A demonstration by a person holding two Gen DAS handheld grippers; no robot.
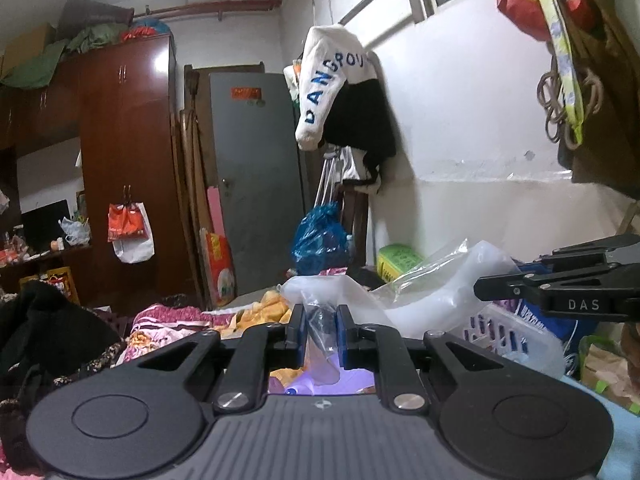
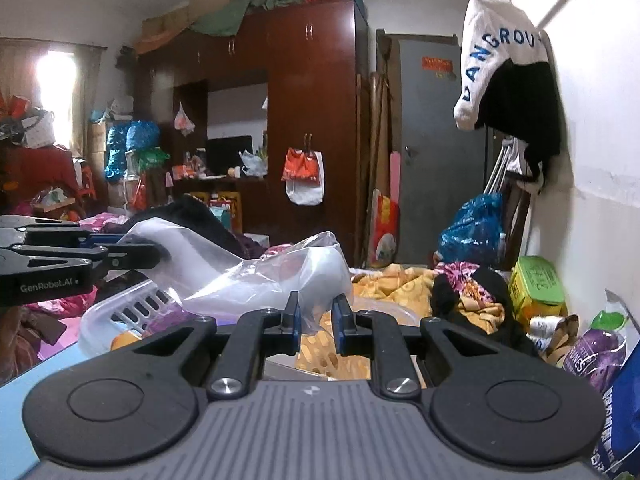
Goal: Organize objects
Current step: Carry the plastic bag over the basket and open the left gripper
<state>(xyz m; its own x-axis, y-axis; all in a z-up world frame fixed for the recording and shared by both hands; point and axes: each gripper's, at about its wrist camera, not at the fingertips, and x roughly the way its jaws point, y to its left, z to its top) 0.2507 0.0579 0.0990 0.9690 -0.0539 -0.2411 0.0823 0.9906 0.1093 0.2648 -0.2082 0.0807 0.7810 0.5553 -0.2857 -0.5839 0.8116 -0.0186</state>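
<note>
Both grippers, left [image 1: 321, 330] and right [image 2: 315, 320], pinch clear plastic bag [image 2: 256, 276] over white basket [image 2: 120, 312], bedding around

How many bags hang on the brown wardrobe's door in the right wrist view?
2: an orange-red bag and a white bag behind and below it, both on the wardrobe door handles. Others may be hidden.

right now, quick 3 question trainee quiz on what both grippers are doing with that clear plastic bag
1. True or false: the left gripper has clear plastic bag film between its fingers.
2. Which sits under the bag? A) white slotted basket B) metal bucket
3. Fill in: the right gripper has the bag's ____ between its fingers.

Key: 1 true; 2 A; 3 edge, though whether it is pinched is unclear.
</note>
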